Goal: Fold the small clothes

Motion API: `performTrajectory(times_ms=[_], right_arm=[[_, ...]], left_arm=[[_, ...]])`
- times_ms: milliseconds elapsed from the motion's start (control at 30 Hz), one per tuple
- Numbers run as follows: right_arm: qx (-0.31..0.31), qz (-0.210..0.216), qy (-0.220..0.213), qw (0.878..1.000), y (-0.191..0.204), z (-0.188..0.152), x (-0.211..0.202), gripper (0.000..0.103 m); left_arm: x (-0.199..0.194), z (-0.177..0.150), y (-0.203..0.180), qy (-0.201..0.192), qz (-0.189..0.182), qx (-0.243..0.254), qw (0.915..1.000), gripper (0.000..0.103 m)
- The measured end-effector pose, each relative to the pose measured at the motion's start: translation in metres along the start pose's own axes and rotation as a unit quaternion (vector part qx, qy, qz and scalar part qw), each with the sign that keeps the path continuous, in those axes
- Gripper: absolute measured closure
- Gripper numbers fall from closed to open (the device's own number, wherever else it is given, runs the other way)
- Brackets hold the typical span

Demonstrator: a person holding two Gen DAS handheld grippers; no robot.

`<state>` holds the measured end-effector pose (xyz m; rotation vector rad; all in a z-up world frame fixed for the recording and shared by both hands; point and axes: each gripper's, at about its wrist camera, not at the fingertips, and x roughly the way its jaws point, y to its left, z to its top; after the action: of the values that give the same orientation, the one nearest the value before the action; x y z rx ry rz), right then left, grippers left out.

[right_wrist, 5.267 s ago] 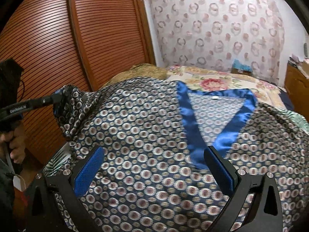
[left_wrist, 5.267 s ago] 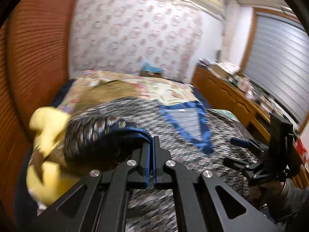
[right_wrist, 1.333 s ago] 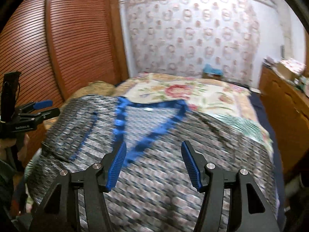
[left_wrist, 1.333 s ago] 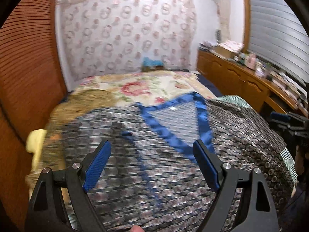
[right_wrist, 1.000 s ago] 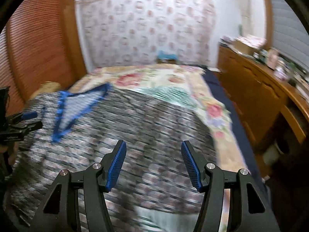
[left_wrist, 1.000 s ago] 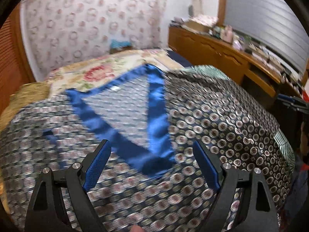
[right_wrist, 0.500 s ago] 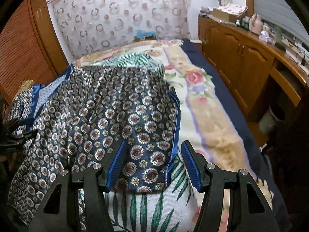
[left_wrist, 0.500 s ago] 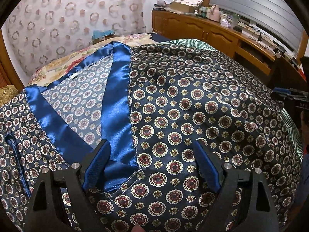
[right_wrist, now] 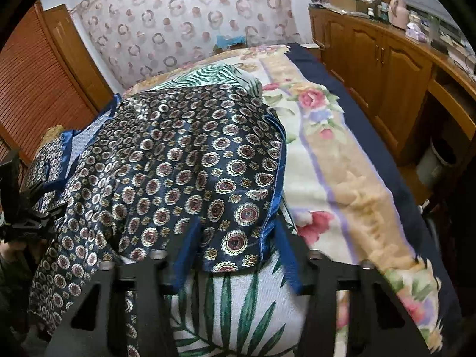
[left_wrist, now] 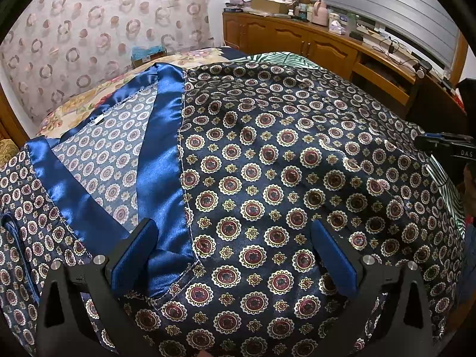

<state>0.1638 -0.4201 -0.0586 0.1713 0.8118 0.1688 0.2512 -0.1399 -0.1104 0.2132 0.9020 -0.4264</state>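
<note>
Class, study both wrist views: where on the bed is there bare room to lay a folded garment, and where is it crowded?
Free: the floral bedspread, between the patterned top and the wooden cabinets. Also a small strip behind the blue collar, before the curtain. Crowded: the top and the leaf-print cloth under it cover the rest.

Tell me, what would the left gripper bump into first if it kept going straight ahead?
Most likely the patterned shirt: the open left gripper points down at its dark medallion fabric, just beside the blue satin collar.
</note>
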Motion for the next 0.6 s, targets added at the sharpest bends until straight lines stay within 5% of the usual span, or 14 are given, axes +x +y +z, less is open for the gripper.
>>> performTrajectory(times_ms=[133, 367, 600], right_arm=[[-0.033, -0.039, -0.01, 0.999, 0.012, 0.001, -0.004, 0.094], [-0.052, -0.054, -0.074, 0.994, 0.041, 0.017, -0.029, 0.097], [-0.11, -0.001, -0.115, 0.987, 0.112, 0.043, -0.034, 0.097]], left_arm=[[0.001, 0.001, 0.0, 0.0, -0.001, -0.001, 1.0, 0.0], [-0.011, -0.001, 0.007, -0.02, 0.001, -0.004, 0.9998, 0.0], [-0.053, -0.004, 0.029, -0.078, 0.004, -0.012, 0.9969, 0.0]])
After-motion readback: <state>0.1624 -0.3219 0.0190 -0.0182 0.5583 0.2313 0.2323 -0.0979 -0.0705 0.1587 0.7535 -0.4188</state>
